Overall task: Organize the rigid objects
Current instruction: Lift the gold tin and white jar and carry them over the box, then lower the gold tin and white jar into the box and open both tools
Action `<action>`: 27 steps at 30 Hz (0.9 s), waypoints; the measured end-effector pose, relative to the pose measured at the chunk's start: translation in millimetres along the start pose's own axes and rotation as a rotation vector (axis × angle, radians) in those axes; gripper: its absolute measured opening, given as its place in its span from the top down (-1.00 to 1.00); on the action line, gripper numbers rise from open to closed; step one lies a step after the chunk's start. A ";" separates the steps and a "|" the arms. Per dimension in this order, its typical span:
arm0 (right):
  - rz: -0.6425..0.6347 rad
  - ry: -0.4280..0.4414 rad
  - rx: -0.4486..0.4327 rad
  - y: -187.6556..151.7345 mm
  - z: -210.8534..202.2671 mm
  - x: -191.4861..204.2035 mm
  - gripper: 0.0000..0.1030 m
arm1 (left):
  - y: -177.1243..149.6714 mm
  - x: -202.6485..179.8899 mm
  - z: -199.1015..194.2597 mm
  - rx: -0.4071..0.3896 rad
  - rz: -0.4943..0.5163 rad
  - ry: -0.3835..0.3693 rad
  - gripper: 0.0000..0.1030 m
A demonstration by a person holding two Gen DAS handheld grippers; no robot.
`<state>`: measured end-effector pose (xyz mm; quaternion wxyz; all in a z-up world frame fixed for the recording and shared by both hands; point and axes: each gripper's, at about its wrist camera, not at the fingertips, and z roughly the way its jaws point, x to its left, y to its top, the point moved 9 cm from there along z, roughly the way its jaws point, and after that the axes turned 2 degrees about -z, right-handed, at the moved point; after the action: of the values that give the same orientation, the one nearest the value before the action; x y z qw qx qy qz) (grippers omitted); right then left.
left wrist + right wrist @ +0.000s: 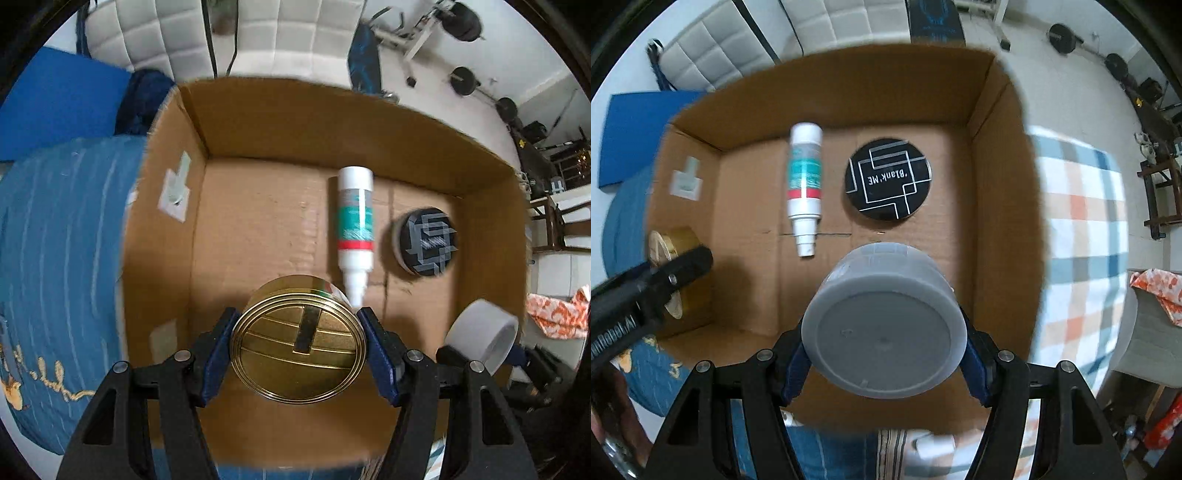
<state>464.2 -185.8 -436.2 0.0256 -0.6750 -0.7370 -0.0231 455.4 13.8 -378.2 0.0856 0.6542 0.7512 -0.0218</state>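
**Both grippers holding items over the cardboard box**

Left gripper (pixel 299 354) is pinching a gold tin (pixel 299 347) between its blue pads, coin-slot lid facing the camera, hovering over the box's near-left area. Right gripper (pixel 884 354) is clamping a grey round container (pixel 884 325) by its sides, flat base facing the lens, above the box's near edge.

Below them, the cardboard box (pixel 997 110) is sitting open on a blue quilt (pixel 55 240). On its floor a white tube (pixel 806 184) with a teal label and red band is lying lengthwise, nozzle pointing toward the grippers. Just beside it, apart, a black round tin (pixel 887 179) is lying flat.

Beyond the box: white cushioned seating (pixel 166 33), weight plates (pixel 463 79).
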 end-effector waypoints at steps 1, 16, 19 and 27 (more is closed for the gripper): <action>0.004 -0.007 0.013 2.3 7.5 -0.9 -0.37 | 5.9 2.3 10.8 0.021 -0.013 0.002 -0.22; 0.020 -0.065 0.165 29.8 85.3 -10.6 -0.38 | 52.3 9.0 83.7 0.145 -0.038 0.035 -0.22; 0.018 -0.065 0.176 30.0 87.7 -10.7 -0.38 | 52.6 8.1 90.4 0.161 -0.027 0.049 -0.22; 0.026 -0.059 0.217 30.0 96.2 -10.3 -0.40 | 45.2 2.6 88.7 0.200 -0.024 0.086 -0.30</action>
<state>494.4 -186.7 -532.8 0.0771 -0.6780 -0.7269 0.0767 508.6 10.0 -462.4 -0.0128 0.6508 0.7559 -0.0696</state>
